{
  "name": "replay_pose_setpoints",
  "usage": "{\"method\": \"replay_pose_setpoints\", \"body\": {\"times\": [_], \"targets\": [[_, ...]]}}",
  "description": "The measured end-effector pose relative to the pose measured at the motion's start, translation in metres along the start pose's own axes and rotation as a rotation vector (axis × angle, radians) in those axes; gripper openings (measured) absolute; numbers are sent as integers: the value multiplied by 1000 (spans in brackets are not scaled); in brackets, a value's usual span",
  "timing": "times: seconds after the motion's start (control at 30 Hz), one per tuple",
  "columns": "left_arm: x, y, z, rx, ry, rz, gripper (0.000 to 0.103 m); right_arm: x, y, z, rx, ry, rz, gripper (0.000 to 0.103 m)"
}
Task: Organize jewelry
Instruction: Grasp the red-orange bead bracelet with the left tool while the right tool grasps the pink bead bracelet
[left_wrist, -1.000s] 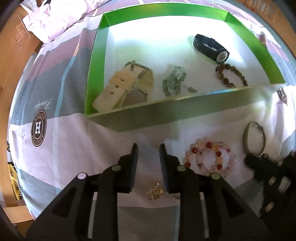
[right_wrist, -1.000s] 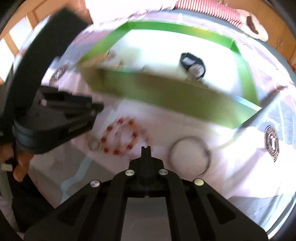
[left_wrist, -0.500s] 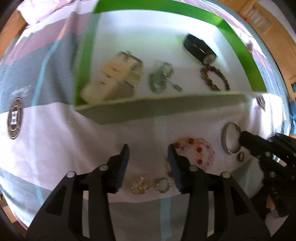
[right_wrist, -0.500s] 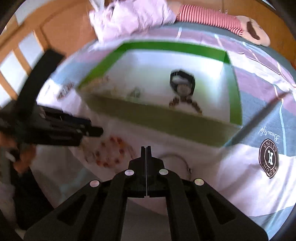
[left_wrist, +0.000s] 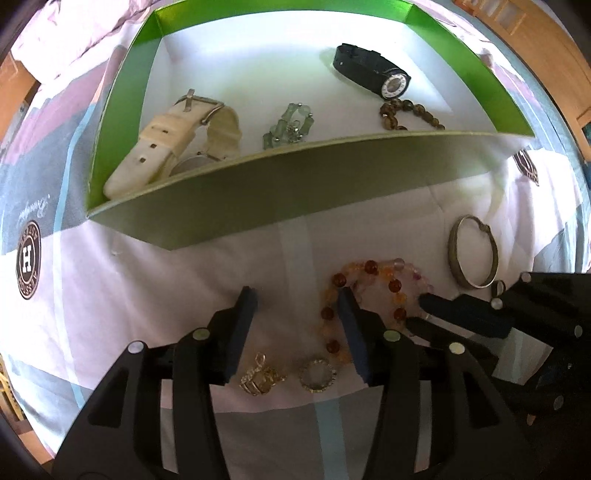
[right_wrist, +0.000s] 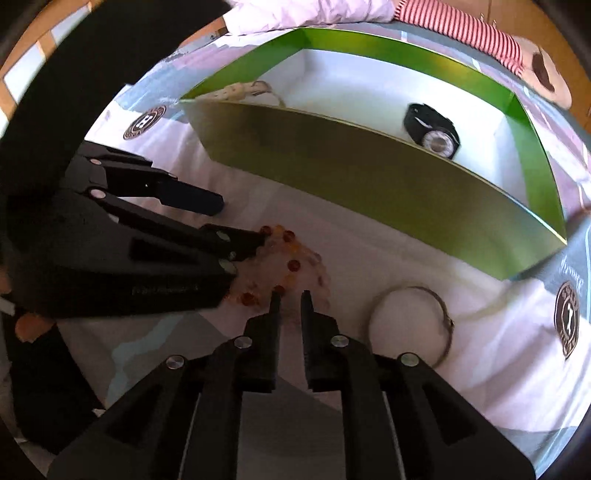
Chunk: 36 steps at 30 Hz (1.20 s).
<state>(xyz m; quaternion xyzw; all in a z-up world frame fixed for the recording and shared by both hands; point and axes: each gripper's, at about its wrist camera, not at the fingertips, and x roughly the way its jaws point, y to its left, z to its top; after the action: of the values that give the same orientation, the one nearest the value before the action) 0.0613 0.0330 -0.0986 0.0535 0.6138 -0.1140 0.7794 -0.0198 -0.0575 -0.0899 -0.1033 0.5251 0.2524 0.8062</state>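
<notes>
Left gripper (left_wrist: 297, 299) jaws spread, just been opening; nothing pinched, bare cloth between the tips, two small gold trinkets (left_wrist: 286, 378) nearer the camera. Right gripper (right_wrist: 290, 297) jaws slightly apart, just been opening, tips at the red-and-pale bead bracelet (left_wrist: 369, 291) without pinching it. Metal bangle (left_wrist: 474, 253) just beside. Beyond: green box (left_wrist: 295, 192) holding cream watch (left_wrist: 177, 140), black watch (left_wrist: 373, 70), two bracelets.
</notes>
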Motion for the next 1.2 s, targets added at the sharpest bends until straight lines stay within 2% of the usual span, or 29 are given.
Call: {"method": "replay_pose_setpoints", "body": {"times": [0.07, 0.27, 0.33, 0.4, 0.43, 0.47, 0.53, 0.57, 0.63, 0.77, 0.87, 0.9, 0.93, 0.97, 1.03, 1.2], "targets": [[-8, -26, -22, 12, -9, 9, 49, 2, 1, 0, -1, 1, -11, 11], [-10, -41, -34, 18, -18, 18, 49, 7, -2, -1, 19, 6, 4, 11], [-12, -43, -36, 13, -21, 21, 46, 6, -3, -1, 25, 5, 7, 11], [-14, -39, -32, 5, -30, 40, 33, 6, -9, 0, 42, 4, 16, 10], [-16, -37, -32, -7, -35, 44, 21, 5, -10, -1, 43, 1, 12, 3], [-17, -34, -33, -22, -38, 39, 8, 3, -11, -1, 45, -2, 10, 0], [-20, -26, -33, -73, -40, 5, 8, -3, -16, -2, 59, -22, 14, 0], [-23, -23, -34, -90, -50, 12, 8, -8, -18, -2, 66, -37, 16, 0], [-27, -18, -34, -103, -73, 23, 8, -21, -25, 0, 86, -86, 19, 0], [-48, -13, -37, -134, -122, -17, 8, -49, -42, 3, 145, -177, 34, 0], [-55, -7, -39, -150, -138, -27, 8, -51, -47, 4, 150, -193, 69, 0], [-55, -4, -42, -155, -130, -24, 8, -46, -43, 4, 136, -171, 72, 2], [-52, -3, -43, -160, -121, -18, 8, -40, -38, 3, 122, -146, 63, 14], [-49, -1, -43, -162, -109, -11, 8, -32, -30, 4, 112, -128, 57, 36], [-40, 7, -32, -163, -92, -5, 8, -18, -13, 2, 76, -94, 39, 60], [-31, 10, -29, -169, -64, 6, 8, 1, 3, 0, 1, -56, -24, 62]]}}
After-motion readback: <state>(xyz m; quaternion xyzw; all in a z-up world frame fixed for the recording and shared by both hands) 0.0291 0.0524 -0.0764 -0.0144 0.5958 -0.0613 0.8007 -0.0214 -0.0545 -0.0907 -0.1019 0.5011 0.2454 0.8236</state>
